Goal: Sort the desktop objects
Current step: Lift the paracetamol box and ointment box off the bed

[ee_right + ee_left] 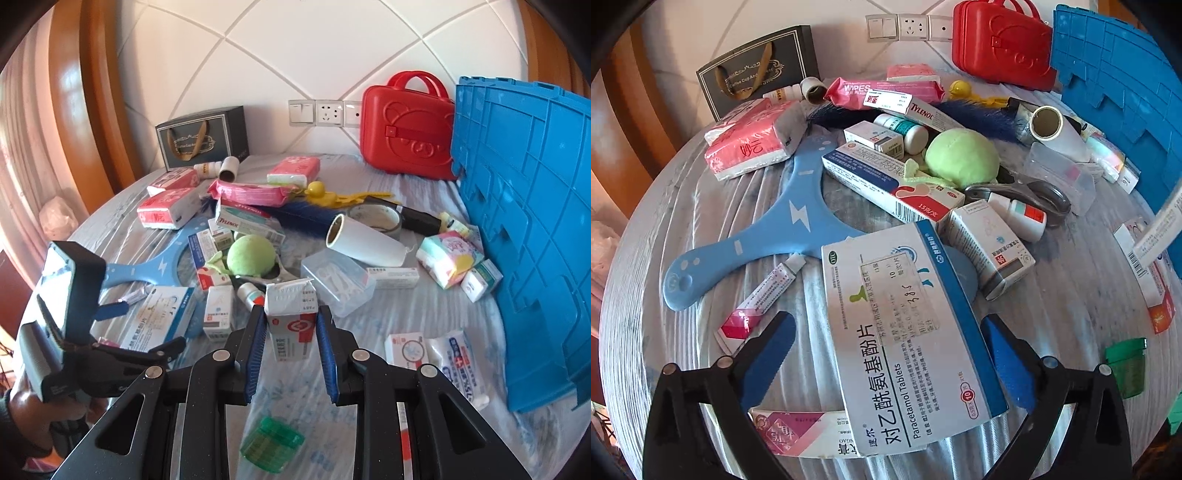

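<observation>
Across the table [424, 325], clutter is still lying unsorted; right gripper [291, 325] is clamping a small carton [291, 314]; left gripper [886, 354] is gaping wide around the paracetamol box [908, 332].

A pale, glossy, wrinkled plastic sheet covers the round worktop [369, 406], catching the light in streaks. The large white-and-blue cardboard tablet box [912, 332] has a smooth, slightly shiny print. The flat light-blue three-armed plastic piece [798, 218] looks matt. The lime-green round plush ball [960, 155] is soft and fuzzy. The red hard-shell plastic case [406, 129] is smooth with a moulded relief, and the blue ribbed plastic crate lid [528, 229] is rigid and semi-glossy. The pink wipes pack [882, 92] is crinkly glossy film. The small green translucent plastic jar [271, 443] has a ridged side.
</observation>
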Action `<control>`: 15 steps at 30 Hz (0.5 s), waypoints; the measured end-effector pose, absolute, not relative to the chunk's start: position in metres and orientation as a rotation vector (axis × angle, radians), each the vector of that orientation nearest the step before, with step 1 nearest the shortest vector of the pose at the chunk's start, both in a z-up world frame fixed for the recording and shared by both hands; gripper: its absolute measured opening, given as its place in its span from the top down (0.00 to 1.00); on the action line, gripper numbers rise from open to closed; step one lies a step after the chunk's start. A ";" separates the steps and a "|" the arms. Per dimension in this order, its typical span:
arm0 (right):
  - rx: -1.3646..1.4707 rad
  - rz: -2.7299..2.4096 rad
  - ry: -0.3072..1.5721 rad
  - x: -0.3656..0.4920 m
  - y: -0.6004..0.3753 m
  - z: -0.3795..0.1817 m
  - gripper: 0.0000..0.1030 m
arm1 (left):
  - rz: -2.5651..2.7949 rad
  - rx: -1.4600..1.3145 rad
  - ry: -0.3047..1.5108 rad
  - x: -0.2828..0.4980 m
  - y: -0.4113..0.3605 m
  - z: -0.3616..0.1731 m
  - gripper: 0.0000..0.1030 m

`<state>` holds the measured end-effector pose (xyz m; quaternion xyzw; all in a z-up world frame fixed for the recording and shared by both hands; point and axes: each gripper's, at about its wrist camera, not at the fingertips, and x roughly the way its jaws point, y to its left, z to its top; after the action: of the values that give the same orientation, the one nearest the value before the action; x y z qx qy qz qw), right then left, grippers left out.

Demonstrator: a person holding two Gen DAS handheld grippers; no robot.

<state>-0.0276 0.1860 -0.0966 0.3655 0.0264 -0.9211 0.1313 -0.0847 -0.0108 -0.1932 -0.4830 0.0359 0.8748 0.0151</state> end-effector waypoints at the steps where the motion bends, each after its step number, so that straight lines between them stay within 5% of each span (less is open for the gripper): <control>1: 1.064 -2.667 0.082 -0.028 0.185 -0.097 0.74 | 2.715 -1.517 0.094 -0.086 -0.012 -0.196 0.02; 5: 1.086 -2.641 0.096 -0.028 0.181 -0.103 0.74 | 2.687 -1.532 0.051 -0.088 -0.014 -0.207 0.04; 8: 1.083 -2.633 0.099 -0.027 0.180 -0.104 0.74 | 2.660 -1.522 0.023 -0.087 -0.015 -0.210 0.26; 15: 1.073 -2.643 0.082 -0.029 0.183 -0.102 0.74 | 2.650 -1.459 -0.047 -0.085 -0.019 -0.196 0.28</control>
<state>-0.0291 0.1829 -0.1016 0.3720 0.0285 -0.9166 0.1434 -0.0845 -0.0191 -0.1963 -0.4815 -0.0155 0.8744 0.0579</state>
